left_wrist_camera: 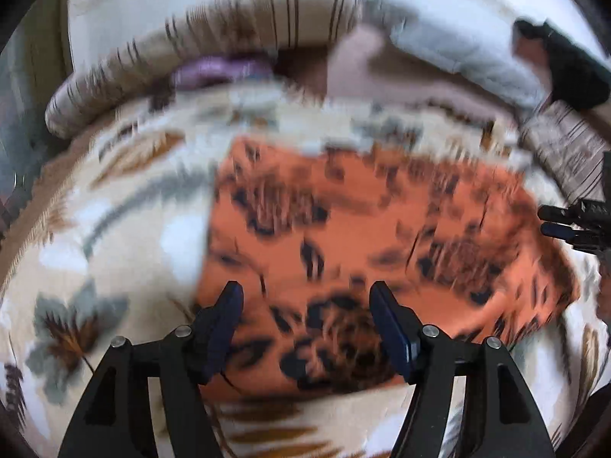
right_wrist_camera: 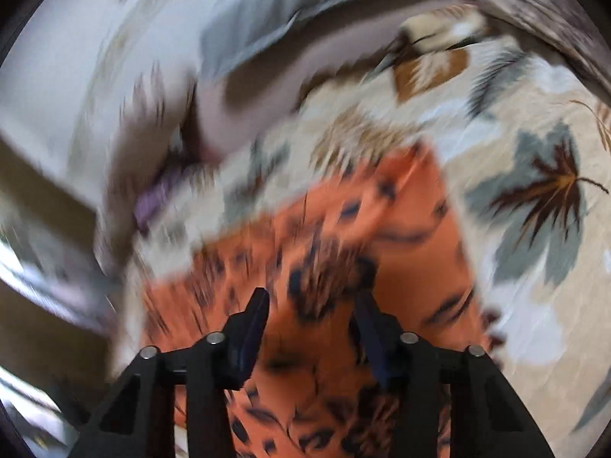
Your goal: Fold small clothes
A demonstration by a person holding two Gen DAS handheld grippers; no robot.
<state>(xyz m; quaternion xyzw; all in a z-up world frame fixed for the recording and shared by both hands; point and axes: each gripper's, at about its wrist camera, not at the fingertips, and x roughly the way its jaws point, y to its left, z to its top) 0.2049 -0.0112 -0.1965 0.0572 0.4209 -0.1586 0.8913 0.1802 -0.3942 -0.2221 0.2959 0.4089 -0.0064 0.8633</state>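
An orange garment with dark leopard-like blotches [left_wrist_camera: 362,229] lies flat on a cream bedspread printed with grey and brown leaves [left_wrist_camera: 114,229]. Both views are blurred. My left gripper [left_wrist_camera: 304,290] hovers over the garment's near edge, its jaws wide apart with nothing between the pads. In the right wrist view the same orange garment [right_wrist_camera: 412,229] fills the lower middle. My right gripper [right_wrist_camera: 312,294] stands over it with its jaws apart and no cloth pinched between them. The right gripper's black fingers [left_wrist_camera: 565,225] also poke in at the right edge of the left wrist view.
A striped beige bolster [left_wrist_camera: 229,26] runs along the far side of the bed, with a purple cloth [left_wrist_camera: 214,70] below it. A pale grey cloth [left_wrist_camera: 458,53] and a pinkish cloth [left_wrist_camera: 355,61] lie behind the garment. Leaf-print bedspread [right_wrist_camera: 534,152] stretches to the right.
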